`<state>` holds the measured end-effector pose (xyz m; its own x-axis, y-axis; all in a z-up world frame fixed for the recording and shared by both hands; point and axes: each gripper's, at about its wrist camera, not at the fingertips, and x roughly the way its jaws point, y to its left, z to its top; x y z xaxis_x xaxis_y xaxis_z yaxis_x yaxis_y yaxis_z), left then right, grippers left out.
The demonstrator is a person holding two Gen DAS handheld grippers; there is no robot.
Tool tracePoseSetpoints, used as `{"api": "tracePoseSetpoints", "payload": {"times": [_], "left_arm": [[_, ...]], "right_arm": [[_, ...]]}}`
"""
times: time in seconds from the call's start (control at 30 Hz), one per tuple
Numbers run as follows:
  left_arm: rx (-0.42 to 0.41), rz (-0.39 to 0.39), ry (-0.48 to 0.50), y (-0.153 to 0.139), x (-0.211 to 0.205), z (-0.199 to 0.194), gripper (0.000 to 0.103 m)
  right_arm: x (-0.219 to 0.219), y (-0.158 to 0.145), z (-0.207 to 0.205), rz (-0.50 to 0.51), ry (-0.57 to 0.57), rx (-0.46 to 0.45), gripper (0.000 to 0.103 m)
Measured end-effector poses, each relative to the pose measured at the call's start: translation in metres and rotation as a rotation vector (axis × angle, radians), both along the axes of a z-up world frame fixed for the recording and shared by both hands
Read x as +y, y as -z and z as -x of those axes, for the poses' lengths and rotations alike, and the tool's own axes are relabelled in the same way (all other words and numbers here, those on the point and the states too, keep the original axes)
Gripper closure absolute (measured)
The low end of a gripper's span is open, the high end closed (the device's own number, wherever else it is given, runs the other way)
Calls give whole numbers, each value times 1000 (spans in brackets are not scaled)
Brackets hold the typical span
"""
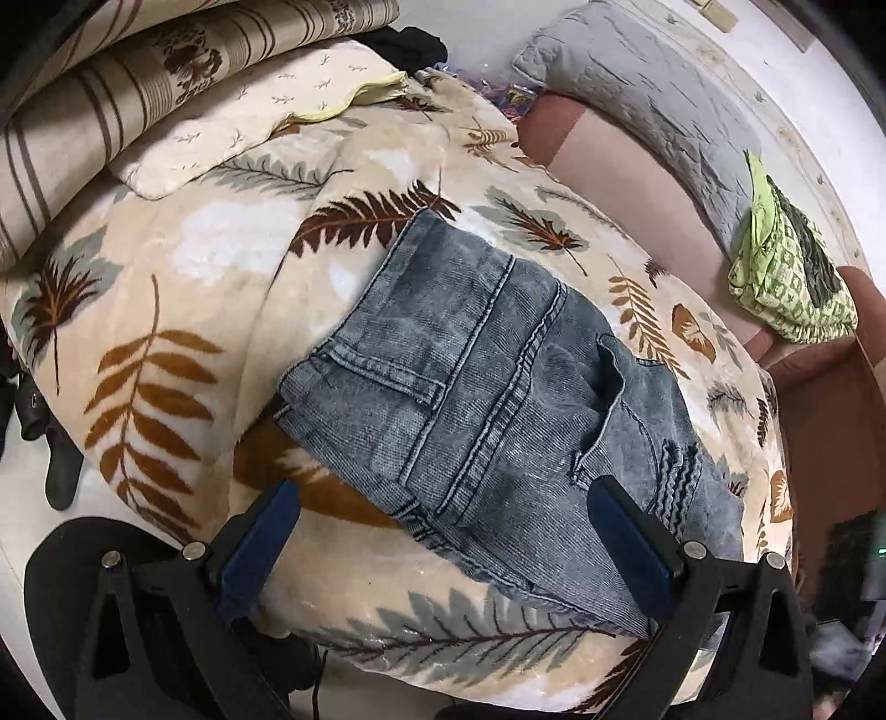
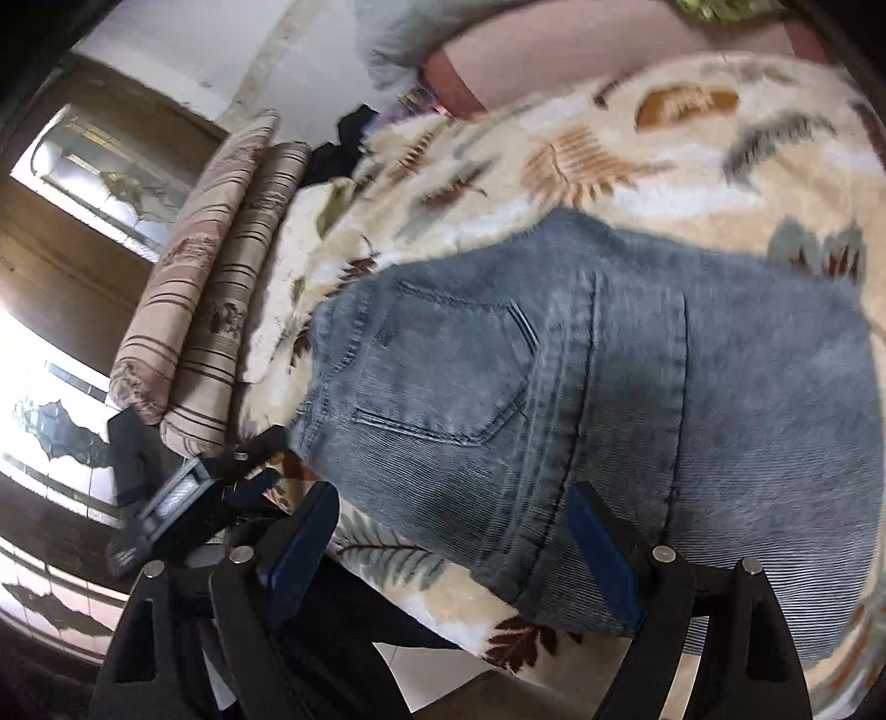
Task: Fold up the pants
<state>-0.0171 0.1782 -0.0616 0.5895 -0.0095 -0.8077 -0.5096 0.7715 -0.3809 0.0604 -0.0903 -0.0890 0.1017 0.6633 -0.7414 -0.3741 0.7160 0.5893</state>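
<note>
The grey-blue jeans (image 1: 487, 387) lie folded in a compact bundle on a leaf-patterned blanket (image 1: 183, 310), back pocket up. My left gripper (image 1: 443, 493) is open above the bundle's near edge, holding nothing. In the right wrist view the jeans (image 2: 581, 399) fill the middle, a little blurred. My right gripper (image 2: 454, 504) is open over their near edge, holding nothing. The left gripper (image 2: 210, 487) shows at the left of that view, beside the bundle's waistband end.
Striped cushions (image 1: 111, 94) and a cream pillow (image 1: 243, 116) lie at the far left. A grey quilted pillow (image 1: 642, 88), a pink sheet (image 1: 626, 183) and green patterned cloth (image 1: 786, 266) lie at the right. A black garment (image 1: 410, 44) is at the back.
</note>
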Motion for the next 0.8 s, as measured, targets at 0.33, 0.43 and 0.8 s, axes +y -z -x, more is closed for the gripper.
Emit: {"api": "tracePoseSetpoints", "payload": {"times": [0.33, 0.43, 0.8], "left_arm": [[-49, 172, -31, 15, 21, 7, 0], [-87, 368, -112, 31, 42, 15, 0], [-128, 480, -150, 47, 52, 4, 0]], "right_arm": [[1, -29, -2, 24, 16, -72, 16], [11, -38, -7, 20, -2, -91, 16], [57, 13, -29, -5, -63, 68, 16]]}}
